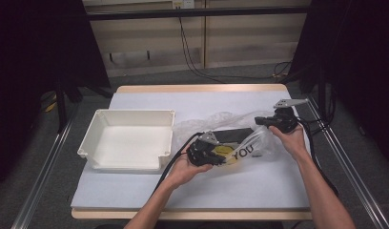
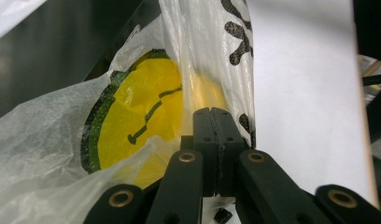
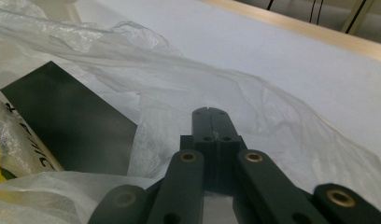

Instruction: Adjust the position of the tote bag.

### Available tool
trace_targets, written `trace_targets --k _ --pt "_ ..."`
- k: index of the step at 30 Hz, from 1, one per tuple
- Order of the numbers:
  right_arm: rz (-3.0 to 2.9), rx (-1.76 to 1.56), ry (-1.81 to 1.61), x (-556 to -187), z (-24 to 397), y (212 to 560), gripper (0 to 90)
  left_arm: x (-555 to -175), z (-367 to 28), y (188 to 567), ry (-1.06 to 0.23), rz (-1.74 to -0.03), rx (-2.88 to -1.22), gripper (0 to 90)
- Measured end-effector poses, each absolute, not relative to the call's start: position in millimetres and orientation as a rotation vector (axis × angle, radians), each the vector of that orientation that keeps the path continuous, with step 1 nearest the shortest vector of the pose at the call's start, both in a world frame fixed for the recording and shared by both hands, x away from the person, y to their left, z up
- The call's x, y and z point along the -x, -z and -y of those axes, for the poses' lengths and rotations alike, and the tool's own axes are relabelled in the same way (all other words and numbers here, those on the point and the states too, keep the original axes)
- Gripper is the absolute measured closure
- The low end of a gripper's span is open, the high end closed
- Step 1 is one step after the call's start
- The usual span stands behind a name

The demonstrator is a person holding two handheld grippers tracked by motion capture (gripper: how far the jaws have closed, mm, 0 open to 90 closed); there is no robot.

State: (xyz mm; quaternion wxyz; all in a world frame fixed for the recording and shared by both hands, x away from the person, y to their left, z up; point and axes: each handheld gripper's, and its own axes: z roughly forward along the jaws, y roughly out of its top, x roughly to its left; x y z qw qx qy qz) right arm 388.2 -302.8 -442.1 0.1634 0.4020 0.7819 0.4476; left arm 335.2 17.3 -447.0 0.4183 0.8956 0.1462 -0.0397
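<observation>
Pinching the plastic bag [image 2: 146, 130] at its printed yellow face, my left gripper [image 2: 212, 112] has its jaws pressed together on the film. My right gripper [image 3: 211, 112] is clamped on the bag's far side, just above the tabletop [image 1: 135, 191], right of the white tray [image 1: 130, 119].

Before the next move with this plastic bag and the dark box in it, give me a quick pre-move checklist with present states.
1. Left claw shut on plastic bag: ok, film pinched between the pads.
2. Right claw shut on the bag's film: cannot tell; jaws closed, film lies around them.
3. Dark box inside the bag: ok, seen through the film.
4. White tray holding nothing, beside the bag: ok.
5. Bag on the table, away from edges: ok.
</observation>
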Motion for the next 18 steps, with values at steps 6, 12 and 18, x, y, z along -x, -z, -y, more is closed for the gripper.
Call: trace_targets --k 6,12,18 --pt "-2.228 -1.119 -1.327 -376 303 434 90.0 -335 -21 427 0.066 -0.342 -2.224 89.1" --pt "-2.21 -1.075 -1.376 -368 302 420 90.0 -337 -27 429 0.063 -0.383 -2.209 88.7" --pt "-2.241 -1.019 -1.383 -358 293 412 89.5 -335 -32 409 0.033 -0.378 -2.196 85.7"
